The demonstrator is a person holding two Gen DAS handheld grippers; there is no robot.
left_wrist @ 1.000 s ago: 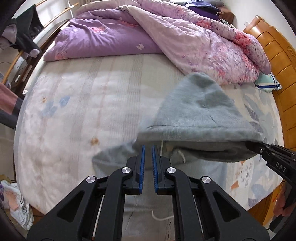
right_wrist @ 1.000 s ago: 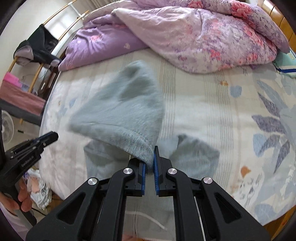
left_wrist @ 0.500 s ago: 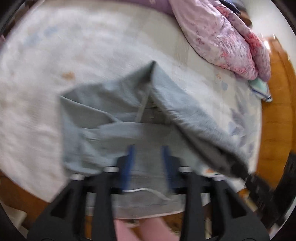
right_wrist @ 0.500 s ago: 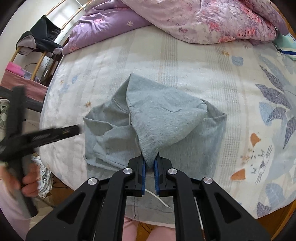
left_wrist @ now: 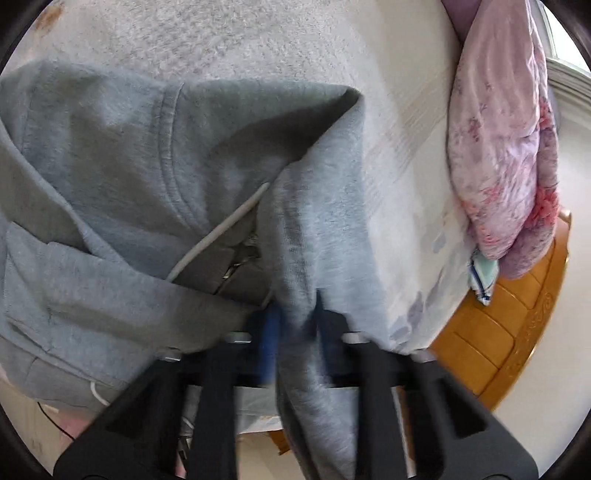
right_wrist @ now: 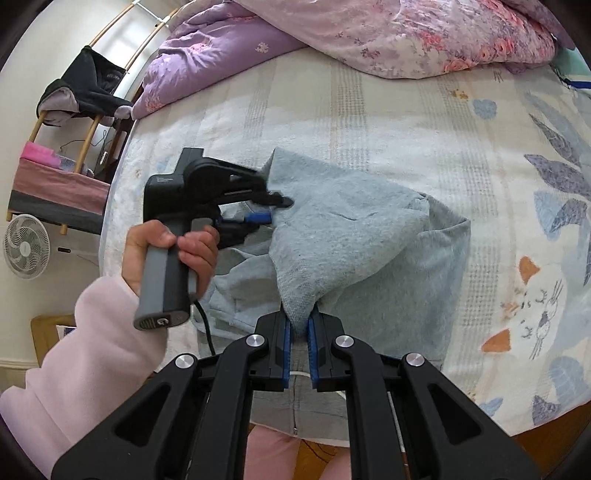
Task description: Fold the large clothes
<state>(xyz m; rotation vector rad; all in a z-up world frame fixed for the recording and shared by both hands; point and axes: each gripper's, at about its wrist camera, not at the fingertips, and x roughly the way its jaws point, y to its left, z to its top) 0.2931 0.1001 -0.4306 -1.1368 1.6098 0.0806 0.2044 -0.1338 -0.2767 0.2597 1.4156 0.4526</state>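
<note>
A grey hooded sweatshirt [right_wrist: 354, 236] lies bunched on the bed near its front edge. It fills the left wrist view [left_wrist: 147, 184], where a pale drawstring [left_wrist: 218, 229] crosses it. My right gripper [right_wrist: 298, 332] is shut on the lower tip of the hood flap. My left gripper [left_wrist: 295, 325] straddles the flap's other edge with its jaws apart; it also shows in the right wrist view [right_wrist: 275, 210], held in a hand with a pink sleeve, fingers at the flap's left edge.
A pink and purple floral quilt [right_wrist: 369, 33] is piled at the back of the bed. The patterned sheet [right_wrist: 498, 166] lies around the sweatshirt. A wooden headboard [left_wrist: 498, 332] is at the right. A clothes rack [right_wrist: 85, 92] and a fan [right_wrist: 26, 245] stand left.
The lifted hood has been brought down onto the sweatshirt. My left gripper opened and swung in close over the cloth. My right gripper kept its hold.
</note>
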